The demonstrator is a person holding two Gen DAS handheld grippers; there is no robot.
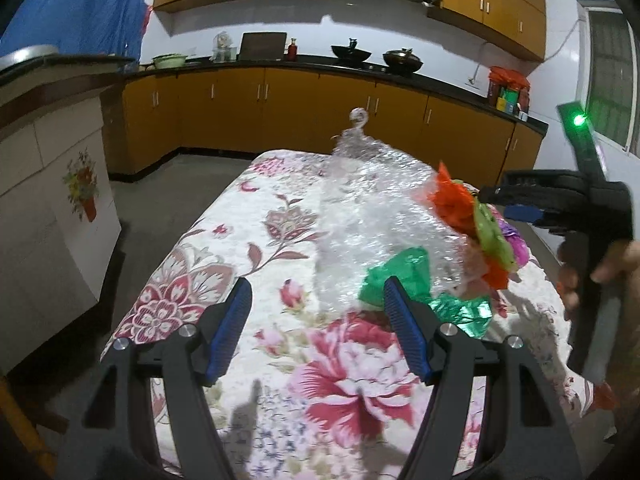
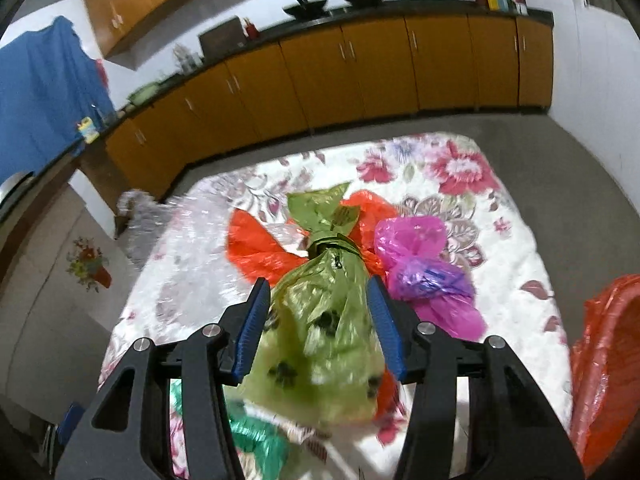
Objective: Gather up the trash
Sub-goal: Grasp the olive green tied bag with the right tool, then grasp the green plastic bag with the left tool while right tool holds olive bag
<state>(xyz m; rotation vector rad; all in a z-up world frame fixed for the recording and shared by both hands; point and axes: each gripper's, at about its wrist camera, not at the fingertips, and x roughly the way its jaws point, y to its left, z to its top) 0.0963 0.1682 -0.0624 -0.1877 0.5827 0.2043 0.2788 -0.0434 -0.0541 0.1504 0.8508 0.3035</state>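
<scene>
A heap of trash lies on a table with a floral cloth [image 1: 224,240]. It holds clear bubble wrap [image 1: 372,200], a green foil wrapper [image 1: 396,272], an orange bag [image 2: 256,248] and a pink and purple bag [image 2: 420,264]. My right gripper [image 2: 318,282] is shut on a lime green bag with paw prints [image 2: 320,320], which fills the gap between its blue pads. The bag's knotted end rests on the orange bag. My left gripper [image 1: 316,284] is open over the cloth with nothing between its fingers, and the green foil lies just behind its right finger. In the left wrist view a hand holds the right gripper [image 1: 500,200] beside the heap.
A red plastic bag [image 2: 608,360] gapes at the table's right edge. Orange kitchen cabinets [image 1: 280,112] with a dark counter run along the far wall. A white cabinet with a flower sticker [image 1: 60,208] stands left of the table, with grey floor [image 1: 160,184] between.
</scene>
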